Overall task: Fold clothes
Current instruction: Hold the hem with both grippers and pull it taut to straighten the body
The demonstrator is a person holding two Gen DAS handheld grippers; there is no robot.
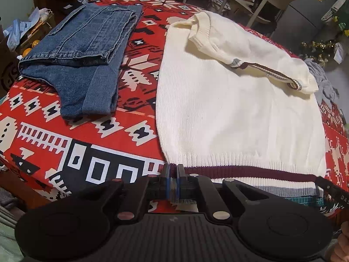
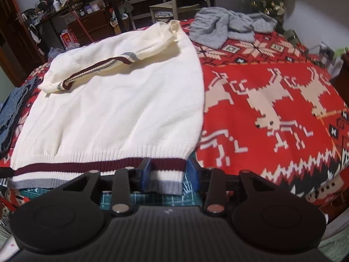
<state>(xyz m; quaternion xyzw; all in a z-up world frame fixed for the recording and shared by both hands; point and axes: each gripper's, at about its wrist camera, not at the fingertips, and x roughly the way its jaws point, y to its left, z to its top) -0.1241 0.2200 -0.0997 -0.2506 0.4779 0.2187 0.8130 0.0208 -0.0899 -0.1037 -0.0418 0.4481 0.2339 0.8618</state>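
Two jaws at sweater (image 2: 122,113) hem: left gripper (image 1: 173,170) clenched on it, right gripper (image 2: 169,170) released.

Jeans (image 1: 87,50) left of sweater (image 1: 229,113), on blanket (image 1: 54,144).

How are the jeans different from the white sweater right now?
The jeans are blue denim, already folded into a compact stack; the sweater is cream knit with maroon trim, spread out with only its sleeves folded in. The jeans lie untouched, while the sweater's hem sits in both tongs. Both rest on the red blanket.
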